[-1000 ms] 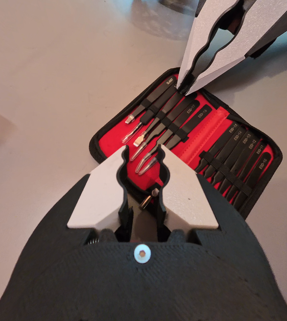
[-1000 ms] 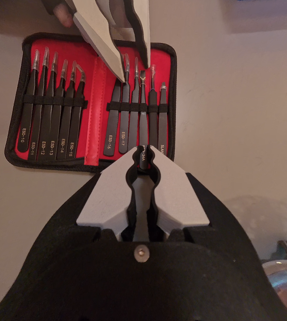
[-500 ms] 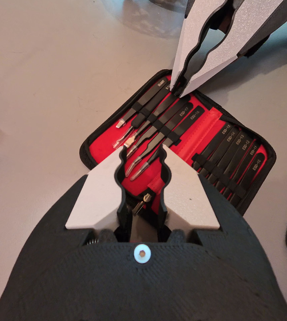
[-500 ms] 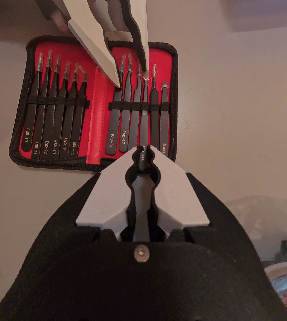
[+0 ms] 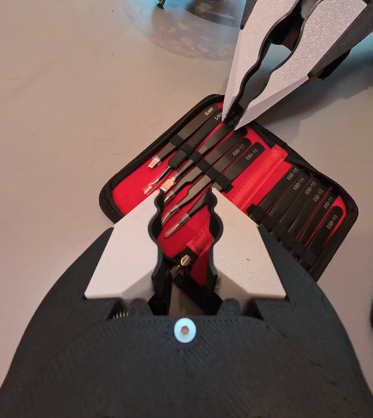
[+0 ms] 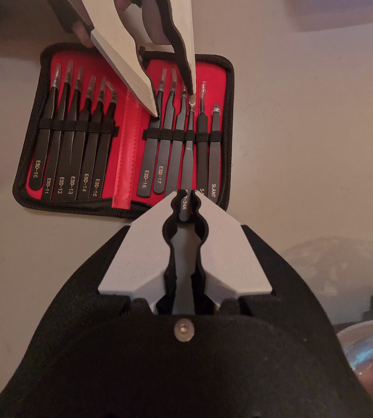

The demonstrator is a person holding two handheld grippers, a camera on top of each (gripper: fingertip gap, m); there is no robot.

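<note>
Tweezers [image 6: 186,172], black with a flat spoon tip, sit fourth in the right-hand row of an open red-lined case [image 6: 225,117], under a black elastic band [image 6: 182,135]. Their butt end lies between the tips of the right gripper [image 6: 185,192], whose fingers stand narrow and are pinched on it; in the left wrist view the same gripper [image 5: 235,123] comes down from above onto that end at the case's far edge. The butt end reaches past the case's near rim, beyond its neighbours in the row.

At the other end, the left gripper [image 5: 185,192] hovers over the capped tips of that row with its fingers wide apart, holding nothing. From the right wrist view, one finger [image 6: 191,74] of the left gripper ends just at the spoon tip; whether it touches cannot be told. The other finger ends beside the first tweezers of the row, near the red centre fold [image 6: 124,158].

Left of the fold, six more black tweezers [image 6: 74,144] lie under a second band. A zipper pull [image 5: 181,264] shows between the left fingers. The case rests flat on a pale table [image 5: 56,101].
</note>
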